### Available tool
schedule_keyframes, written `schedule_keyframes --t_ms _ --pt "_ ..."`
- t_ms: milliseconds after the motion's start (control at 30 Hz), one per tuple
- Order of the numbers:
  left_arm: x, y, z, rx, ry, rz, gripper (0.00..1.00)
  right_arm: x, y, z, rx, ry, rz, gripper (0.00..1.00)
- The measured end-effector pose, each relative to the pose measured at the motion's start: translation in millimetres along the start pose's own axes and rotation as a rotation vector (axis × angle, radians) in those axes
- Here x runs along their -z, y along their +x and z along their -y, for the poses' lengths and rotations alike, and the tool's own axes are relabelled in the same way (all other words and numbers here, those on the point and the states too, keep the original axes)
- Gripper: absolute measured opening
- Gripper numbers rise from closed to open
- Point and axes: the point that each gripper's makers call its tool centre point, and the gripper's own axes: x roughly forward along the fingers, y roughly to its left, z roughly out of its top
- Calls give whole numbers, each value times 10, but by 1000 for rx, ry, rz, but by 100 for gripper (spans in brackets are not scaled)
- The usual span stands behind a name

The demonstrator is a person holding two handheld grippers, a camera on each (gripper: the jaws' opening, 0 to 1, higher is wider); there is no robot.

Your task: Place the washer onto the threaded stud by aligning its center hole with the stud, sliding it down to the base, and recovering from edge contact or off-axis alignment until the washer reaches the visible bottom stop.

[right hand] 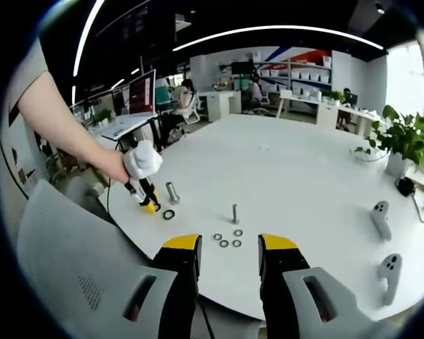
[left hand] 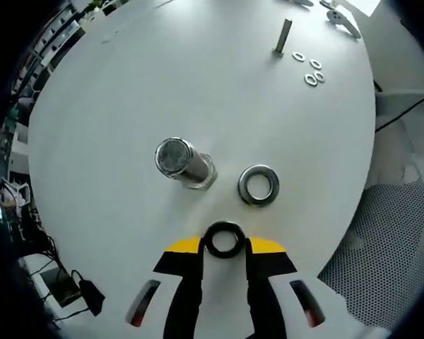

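Washer (left hand: 224, 239), dark ring, clamped between left gripper (left hand: 224, 248) jaw tips, above white table (left hand: 113, 120). Big threaded stud (left hand: 184, 163) stands upright just ahead-left of tips; second, silver washer (left hand: 258, 185) lies flat ahead-right, apart from stud. Thin bolt (left hand: 283, 37) and small washers (left hand: 309, 70) far ahead. Right gripper (right hand: 228, 256) jaws spread, holding nothing, over near table edge; small washers (right hand: 227, 239) just ahead, controllers (right hand: 380, 218) off right.
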Motion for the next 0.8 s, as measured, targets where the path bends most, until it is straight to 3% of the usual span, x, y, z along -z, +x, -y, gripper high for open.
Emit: schedule_keyframes --t_ms 367,800 --pt "13 -12 3 -16 -28 99 19 0 -6 1 0 1 3 34" --pt "9 -27 18 -16 12 94 19 -1 -8 -1 -2 1 4 34"
